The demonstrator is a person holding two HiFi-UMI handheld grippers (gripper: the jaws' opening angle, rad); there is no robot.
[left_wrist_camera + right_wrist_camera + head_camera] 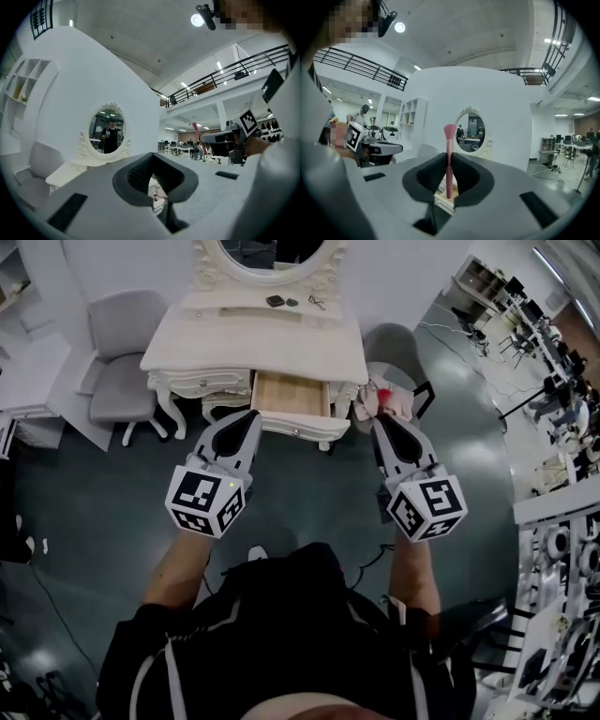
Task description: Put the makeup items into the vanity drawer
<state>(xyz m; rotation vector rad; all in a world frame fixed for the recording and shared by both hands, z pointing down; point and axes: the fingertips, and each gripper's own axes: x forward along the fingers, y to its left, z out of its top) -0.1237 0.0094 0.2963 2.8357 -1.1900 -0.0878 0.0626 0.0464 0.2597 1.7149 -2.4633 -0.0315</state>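
The white vanity [253,343] has its wooden drawer [291,395] pulled open in the middle. My right gripper [382,420] hovers just right of the drawer's front and is shut on a pink makeup brush [382,396]. In the right gripper view the brush [449,145] stands upright between the pads, bristles up, with the drawer's edge [442,198] below the right gripper [449,187]. My left gripper [247,420] hangs at the drawer's left front corner. Its jaws are together with nothing in them, and the left gripper [157,197] points toward the vanity. Small dark items [276,301] lie on the vanity top.
An oval mirror [272,254] tops the vanity. A grey chair [120,352] stands to its left. To its right, a second chair [398,348] carries pink and white cloth [389,399]. Desks and equipment [553,352] fill the right side.
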